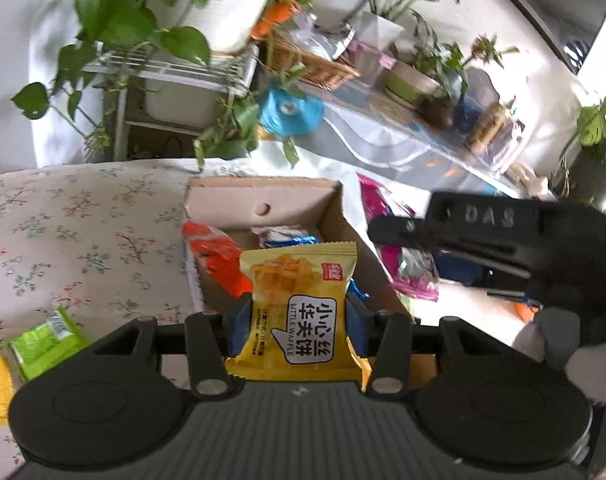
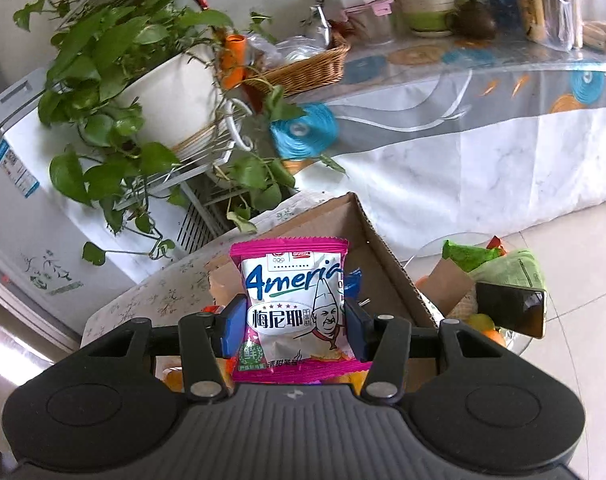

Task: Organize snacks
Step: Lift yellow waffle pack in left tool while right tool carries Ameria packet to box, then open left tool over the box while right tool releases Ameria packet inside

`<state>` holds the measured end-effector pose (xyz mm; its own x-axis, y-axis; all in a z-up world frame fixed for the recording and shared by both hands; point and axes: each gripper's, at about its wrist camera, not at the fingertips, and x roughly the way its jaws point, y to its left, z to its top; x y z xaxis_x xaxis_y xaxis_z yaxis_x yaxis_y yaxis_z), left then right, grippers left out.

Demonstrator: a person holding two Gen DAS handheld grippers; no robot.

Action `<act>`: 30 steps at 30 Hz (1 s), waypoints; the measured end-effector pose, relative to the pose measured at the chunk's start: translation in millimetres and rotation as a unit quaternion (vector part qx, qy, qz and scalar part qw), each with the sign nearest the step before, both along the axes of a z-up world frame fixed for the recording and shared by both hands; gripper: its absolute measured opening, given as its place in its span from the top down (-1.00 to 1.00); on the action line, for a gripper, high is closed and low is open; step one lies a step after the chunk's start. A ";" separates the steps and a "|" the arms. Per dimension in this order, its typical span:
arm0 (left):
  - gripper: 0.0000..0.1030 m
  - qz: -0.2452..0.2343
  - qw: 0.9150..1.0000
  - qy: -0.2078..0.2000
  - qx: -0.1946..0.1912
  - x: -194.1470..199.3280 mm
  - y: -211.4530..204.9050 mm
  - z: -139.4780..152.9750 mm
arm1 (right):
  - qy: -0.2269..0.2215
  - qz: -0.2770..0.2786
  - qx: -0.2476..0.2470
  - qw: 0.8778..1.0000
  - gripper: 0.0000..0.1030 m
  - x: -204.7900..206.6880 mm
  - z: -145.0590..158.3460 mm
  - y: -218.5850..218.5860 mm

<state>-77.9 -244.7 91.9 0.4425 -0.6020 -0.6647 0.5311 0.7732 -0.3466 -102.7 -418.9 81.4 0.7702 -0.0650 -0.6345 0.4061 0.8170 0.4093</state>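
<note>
My left gripper [image 1: 299, 322] squeezes a yellow waffle packet [image 1: 299, 308] tight between its blue pads. The packet hangs over the open cardboard box [image 1: 263, 200], where an orange packet [image 1: 217, 256] already lies. My right gripper [image 2: 291, 330] pinches a pink cracker packet [image 2: 293, 308] above the same box [image 2: 387, 256]. A green packet [image 1: 47, 342] lies on the flowery cloth [image 1: 83, 232].

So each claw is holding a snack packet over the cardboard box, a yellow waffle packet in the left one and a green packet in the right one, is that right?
Not quite. The right gripper holds a pink and white packet, not a green one, as the right wrist view shows. The rest stands: the left gripper holds the yellow waffle packet, both near the cardboard box.
</note>
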 end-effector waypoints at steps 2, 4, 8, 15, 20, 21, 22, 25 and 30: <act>0.09 -0.009 1.000 0.001 0.007 -3.3 -8.5 -2.7 | 0.002 -0.004 0.008 1.000 -0.11 0.2 -1.6 -2.7; 0.07 -0.021 1.000 0.003 0.009 -6.2 -16.2 -5.0 | 0.003 -0.009 0.009 1.000 -0.12 0.2 -2.5 -4.2; -0.35 -0.032 0.999 -0.011 0.005 -16.0 -18.6 -1.5 | 0.001 -0.021 0.022 1.000 -0.34 -0.5 -3.0 -8.1; -0.54 -0.014 0.999 -0.027 0.024 -18.8 -4.0 5.1 | -0.015 -0.016 0.028 0.999 -0.47 -3.0 1.6 -5.1; -0.55 0.001 0.999 -0.021 0.037 -17.6 7.6 2.1 | -0.018 0.009 0.023 1.000 -0.53 2.6 3.7 3.9; -0.55 0.004 0.999 -0.017 0.043 -17.2 9.3 0.8 | -0.018 0.014 0.020 1.000 -0.53 3.6 4.1 5.9; -0.55 0.006 0.999 -0.014 0.048 -16.5 10.6 -0.3 | -0.017 0.018 0.017 1.000 -0.54 4.9 4.4 8.1; -0.55 0.010 0.998 -0.009 0.057 -16.6 15.1 -2.4 | -0.015 0.026 0.013 0.999 -0.57 8.2 4.8 12.2; -0.55 0.016 0.997 -0.005 0.072 -15.4 24.1 -3.0 | -0.014 0.040 0.006 0.999 -0.60 13.2 6.0 20.7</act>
